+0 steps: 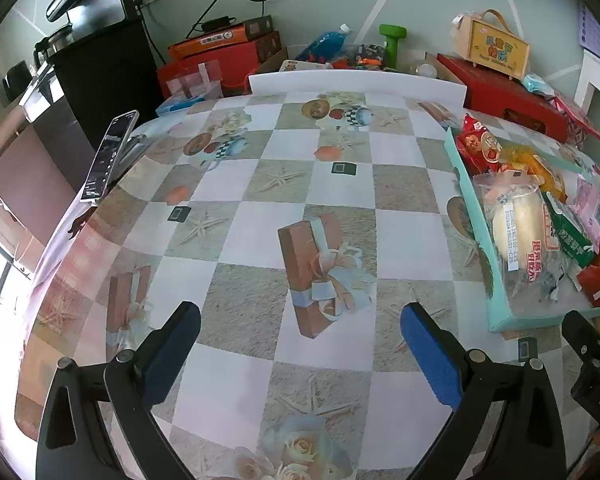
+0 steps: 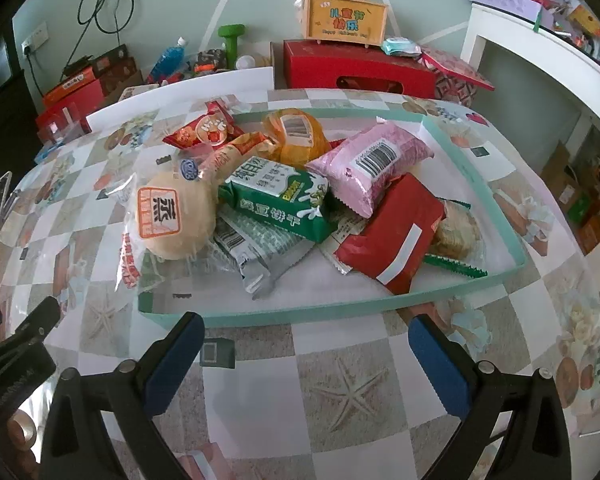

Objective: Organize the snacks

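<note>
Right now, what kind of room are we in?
Probably a home dining or spare room: a patterned tablecloth, a teal tray piled with snacks, gift boxes stacked along the wall.

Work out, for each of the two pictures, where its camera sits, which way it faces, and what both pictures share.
Left wrist: rides the left tongs, open, facing across the checked tablecloth; the right tongs' tip shows at the right edge.
Right wrist: rides the right tongs, open, facing the teal tray heaped with snack packets; the left tongs show at the left edge.
Shared: tray, round bun packet, green packet, red box by the wall.
</note>
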Demonstrator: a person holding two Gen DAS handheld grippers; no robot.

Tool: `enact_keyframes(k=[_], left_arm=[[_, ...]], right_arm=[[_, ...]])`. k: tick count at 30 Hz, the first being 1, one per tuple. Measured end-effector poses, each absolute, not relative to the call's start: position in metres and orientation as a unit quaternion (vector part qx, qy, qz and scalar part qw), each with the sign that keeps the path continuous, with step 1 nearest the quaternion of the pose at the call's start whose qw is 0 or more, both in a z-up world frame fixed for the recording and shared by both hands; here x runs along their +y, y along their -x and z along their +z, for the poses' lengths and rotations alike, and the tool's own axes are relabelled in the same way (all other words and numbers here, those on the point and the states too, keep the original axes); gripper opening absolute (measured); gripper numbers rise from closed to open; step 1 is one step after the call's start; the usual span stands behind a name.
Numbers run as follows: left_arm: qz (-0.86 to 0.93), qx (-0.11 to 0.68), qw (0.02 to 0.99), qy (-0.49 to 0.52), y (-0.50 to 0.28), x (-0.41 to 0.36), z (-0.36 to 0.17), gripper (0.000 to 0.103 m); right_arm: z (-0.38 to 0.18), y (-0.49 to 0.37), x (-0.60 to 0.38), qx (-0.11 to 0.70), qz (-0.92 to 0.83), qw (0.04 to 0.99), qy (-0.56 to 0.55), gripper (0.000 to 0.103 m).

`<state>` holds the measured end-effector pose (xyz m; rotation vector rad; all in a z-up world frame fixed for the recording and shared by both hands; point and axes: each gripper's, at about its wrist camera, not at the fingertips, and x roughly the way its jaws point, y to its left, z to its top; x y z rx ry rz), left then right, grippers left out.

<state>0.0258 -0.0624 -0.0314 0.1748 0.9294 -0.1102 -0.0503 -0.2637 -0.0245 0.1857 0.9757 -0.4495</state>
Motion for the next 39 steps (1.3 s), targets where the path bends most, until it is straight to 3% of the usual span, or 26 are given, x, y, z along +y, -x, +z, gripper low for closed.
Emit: enact_keyframes(k=[39], left_arm=[[-0.068,0.473,0.876,-0.074,-0.036,-0.067,-0.047,0.1]], right_arm=[[-0.032,0.045,-0.261,0.476,-0.206,0.852,-0.08,0.103]])
